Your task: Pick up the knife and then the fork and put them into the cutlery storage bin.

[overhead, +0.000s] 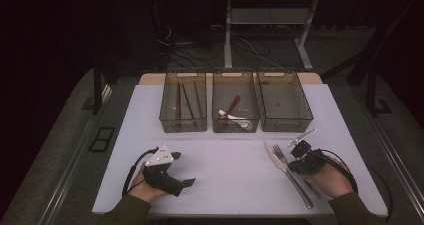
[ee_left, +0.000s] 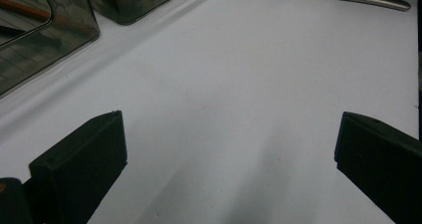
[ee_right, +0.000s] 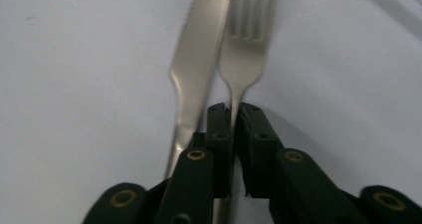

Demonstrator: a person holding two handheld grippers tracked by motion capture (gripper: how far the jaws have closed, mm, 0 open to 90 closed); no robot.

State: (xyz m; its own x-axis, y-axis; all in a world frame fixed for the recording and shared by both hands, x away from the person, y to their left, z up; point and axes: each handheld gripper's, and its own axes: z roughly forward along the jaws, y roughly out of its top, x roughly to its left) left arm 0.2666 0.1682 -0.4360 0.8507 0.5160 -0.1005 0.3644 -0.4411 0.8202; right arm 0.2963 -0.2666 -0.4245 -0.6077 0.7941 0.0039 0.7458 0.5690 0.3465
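Fork (ee_right: 247, 45) handle is clamped between the jaws of the right gripper (ee_right: 232, 109), which are closed on its narrow neck just behind the tines. It lies flat on the white table (overhead: 225, 170) at the near right, directly beside a knife (ee_right: 199, 69) (the two are side by side, and whether they touch cannot be told). In the high view the fork (overhead: 278, 153) and knife (overhead: 280, 165) are seen just in front of the right gripper (overhead: 300, 155), below the rightmost of three clear bins (overhead: 283, 101). The left gripper (overhead: 189, 183) is held at the near left of the table, well apart from the cutlery. Its jaws are spread wide, with only bare table surface between them.
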